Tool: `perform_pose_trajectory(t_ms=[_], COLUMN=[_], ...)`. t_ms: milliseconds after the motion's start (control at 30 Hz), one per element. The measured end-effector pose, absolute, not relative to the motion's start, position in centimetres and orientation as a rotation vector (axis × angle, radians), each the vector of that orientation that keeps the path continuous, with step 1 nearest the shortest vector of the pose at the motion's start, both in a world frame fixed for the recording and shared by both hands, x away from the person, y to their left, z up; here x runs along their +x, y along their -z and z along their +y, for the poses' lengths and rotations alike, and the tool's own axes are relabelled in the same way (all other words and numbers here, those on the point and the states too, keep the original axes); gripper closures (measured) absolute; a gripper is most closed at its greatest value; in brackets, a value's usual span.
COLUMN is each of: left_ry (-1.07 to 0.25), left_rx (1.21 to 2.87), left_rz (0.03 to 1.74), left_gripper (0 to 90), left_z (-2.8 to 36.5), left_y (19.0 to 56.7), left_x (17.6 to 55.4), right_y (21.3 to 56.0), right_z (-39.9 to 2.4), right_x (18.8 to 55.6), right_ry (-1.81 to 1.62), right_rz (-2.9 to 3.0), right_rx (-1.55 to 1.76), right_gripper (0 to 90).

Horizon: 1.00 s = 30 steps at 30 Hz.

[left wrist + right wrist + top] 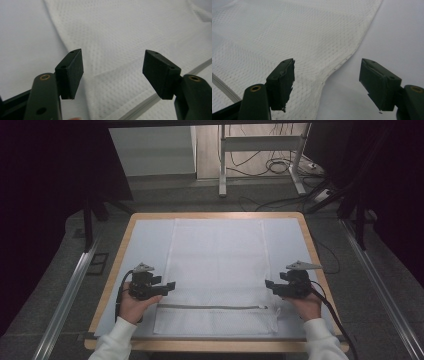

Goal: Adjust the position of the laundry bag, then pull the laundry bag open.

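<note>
On the left, the person's left hand [131, 306] holds the left tool [169, 286] with its jaws spread apart and holding nothing, poised over the left edge of a white mesh bag [216, 265]; in the left gripper view the bag's edge [120, 45] runs between the two jaws. The bag lies flat in the middle of the desk [120, 252] on a pale blue mat [145, 245], its grey zipper [212, 307] running across near the person's side. On the right, the right hand [307, 306] holds the right tool [269, 284] with jaws likewise apart and holding nothing, over the bag's right edge [352, 53].
</note>
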<state>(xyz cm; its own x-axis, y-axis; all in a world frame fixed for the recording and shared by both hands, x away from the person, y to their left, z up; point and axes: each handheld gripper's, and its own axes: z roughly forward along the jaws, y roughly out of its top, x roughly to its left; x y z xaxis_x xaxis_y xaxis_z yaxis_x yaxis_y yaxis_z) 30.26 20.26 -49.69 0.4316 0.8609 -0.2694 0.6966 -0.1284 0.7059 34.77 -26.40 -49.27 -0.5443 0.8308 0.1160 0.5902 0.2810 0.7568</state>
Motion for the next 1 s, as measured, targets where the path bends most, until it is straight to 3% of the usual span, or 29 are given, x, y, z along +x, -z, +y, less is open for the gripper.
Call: perform_pose_trajectory(t_ms=[567, 1000], left_ry=[-0.185, -0.138], left_rx=[1.887, 1.918], left_rz=[1.164, 1.112], left_gripper=[31.7, 33.6], left_z=[15.5, 10.9], left_y=[47.1, 47.2], left_x=[28.4, 28.8], right_y=[48.8, 48.8], right_z=[-26.9, -28.3], right_x=[33.5, 33.4], right_ry=[-1.085, -1.12], right_rz=[2.224, 2.158], right_rx=[1.29, 1.338], right_gripper=[23.8, 23.9])
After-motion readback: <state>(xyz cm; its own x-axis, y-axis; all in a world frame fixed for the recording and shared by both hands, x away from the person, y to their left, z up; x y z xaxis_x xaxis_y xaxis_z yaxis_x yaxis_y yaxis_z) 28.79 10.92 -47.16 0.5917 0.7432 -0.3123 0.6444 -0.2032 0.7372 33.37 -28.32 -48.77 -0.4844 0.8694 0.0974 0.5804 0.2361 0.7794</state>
